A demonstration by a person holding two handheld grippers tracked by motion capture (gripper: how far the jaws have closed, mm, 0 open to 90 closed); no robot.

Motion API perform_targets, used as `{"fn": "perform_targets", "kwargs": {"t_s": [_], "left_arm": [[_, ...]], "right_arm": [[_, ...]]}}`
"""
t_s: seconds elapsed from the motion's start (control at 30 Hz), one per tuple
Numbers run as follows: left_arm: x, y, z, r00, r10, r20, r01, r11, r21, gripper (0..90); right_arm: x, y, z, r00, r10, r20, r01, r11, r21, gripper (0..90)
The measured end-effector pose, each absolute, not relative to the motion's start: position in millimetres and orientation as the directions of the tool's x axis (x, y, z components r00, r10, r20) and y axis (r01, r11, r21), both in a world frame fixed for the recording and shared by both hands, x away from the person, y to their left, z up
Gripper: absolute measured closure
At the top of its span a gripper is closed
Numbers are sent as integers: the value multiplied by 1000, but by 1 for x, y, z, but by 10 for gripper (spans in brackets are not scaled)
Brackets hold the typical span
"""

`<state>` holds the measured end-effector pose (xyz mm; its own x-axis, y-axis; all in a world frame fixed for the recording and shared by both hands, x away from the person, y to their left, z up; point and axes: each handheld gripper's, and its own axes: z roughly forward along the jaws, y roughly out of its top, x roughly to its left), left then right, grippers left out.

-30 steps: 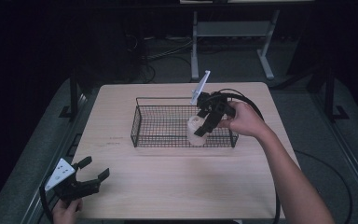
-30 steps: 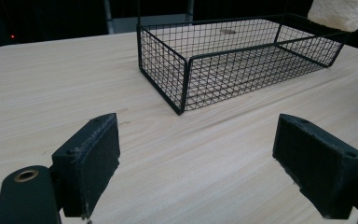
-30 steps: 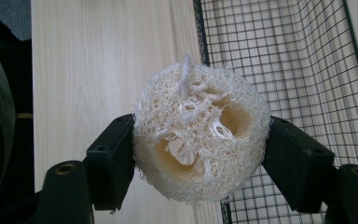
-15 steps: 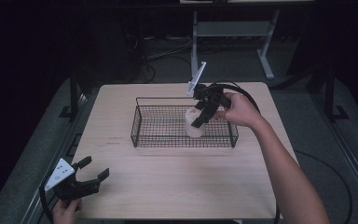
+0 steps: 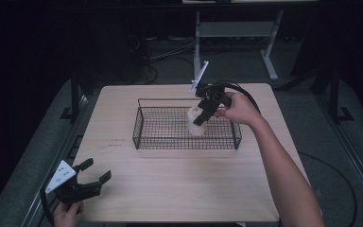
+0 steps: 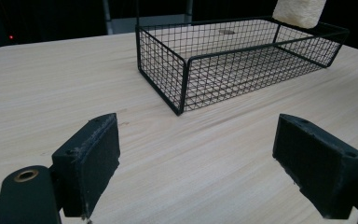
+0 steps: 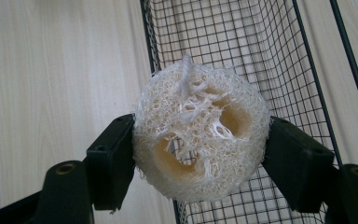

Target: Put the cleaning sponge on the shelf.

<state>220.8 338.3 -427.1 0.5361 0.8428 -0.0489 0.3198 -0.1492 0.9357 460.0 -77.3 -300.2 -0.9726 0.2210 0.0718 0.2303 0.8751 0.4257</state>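
Pale, fibrous loofah [image 7: 200, 135] is clamped between the two black pads of the right claw [image 5: 203, 113], gripped across its rounded sides so that its holed end face looks back along the jaws; this sideways hold keeps the soft sponge from slipping while it is carried. In the high view the loofah hangs over the right-hand part of the black wire basket [image 5: 144, 120], above the mesh floor rather than resting on it, with the claw angled downward from the person's right hand [image 5: 238, 109]. That posture suggests a placement into the basket is in hand, and the open top gives free access from above. The basket stands near the middle of the light wooden surface [image 5: 179, 189], its long side facing the person. The left claw [image 5: 92, 179] waits at the near left corner of the surface, well apart from the basket, jaws spread wide with nothing between them; its own view looks across bare wood toward the basket's corner. Held there, it stays out of the working arm's path.
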Motion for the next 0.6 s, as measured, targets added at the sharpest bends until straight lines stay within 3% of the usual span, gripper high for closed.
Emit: {"fn": "perform_targets", "kwargs": {"t_s": [0.6], "left_arm": [[221,337,-427,540,840,-49,319,-150,936,139]], "right_arm": [[480,-79,-320,-960,267,86,279,870,407,289]]}}
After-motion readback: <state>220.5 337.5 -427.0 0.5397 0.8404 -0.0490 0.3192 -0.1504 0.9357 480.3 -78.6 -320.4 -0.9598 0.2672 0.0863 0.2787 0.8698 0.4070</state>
